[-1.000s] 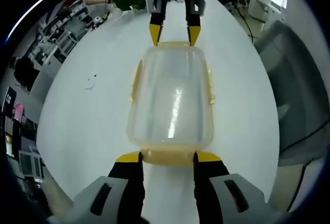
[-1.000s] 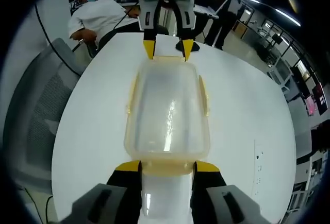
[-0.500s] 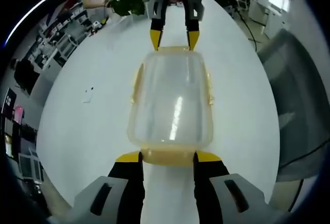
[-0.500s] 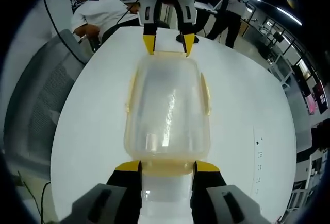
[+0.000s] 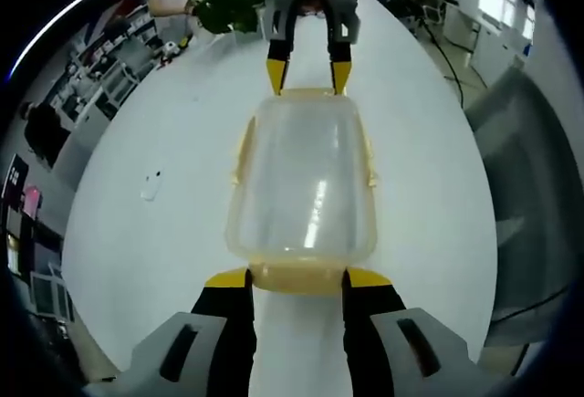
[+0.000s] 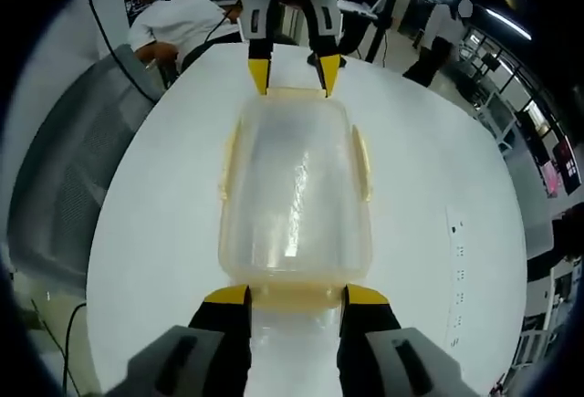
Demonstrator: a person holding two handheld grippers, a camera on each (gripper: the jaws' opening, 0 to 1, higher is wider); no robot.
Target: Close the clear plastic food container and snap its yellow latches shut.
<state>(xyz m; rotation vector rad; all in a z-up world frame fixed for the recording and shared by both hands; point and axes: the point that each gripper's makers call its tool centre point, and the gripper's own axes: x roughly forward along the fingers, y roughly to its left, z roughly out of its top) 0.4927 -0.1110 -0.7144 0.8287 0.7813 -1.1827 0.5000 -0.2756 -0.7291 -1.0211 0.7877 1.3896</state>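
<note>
The clear plastic food container (image 5: 304, 187) lies lid-on in the middle of the round white worktop (image 5: 164, 233), frosted and glossy, with yellow latches (image 5: 299, 278) at both short ends and along both long sides. The left gripper (image 5: 297, 277) and the right gripper (image 6: 295, 295) face each other at opposite ends, each with fingers apart flanking an end latch.

Right gripper view: clear container (image 6: 294, 198), lid on, lies lengthwise on the white tabletop (image 6: 164, 205). Right gripper (image 6: 295, 295) fingers (image 6: 228, 295) flank its near yellow end latch (image 6: 294, 293). Left gripper (image 6: 288, 66) fingers flank the far end. Grey chair (image 6: 64, 187) beside tabletop.
</note>
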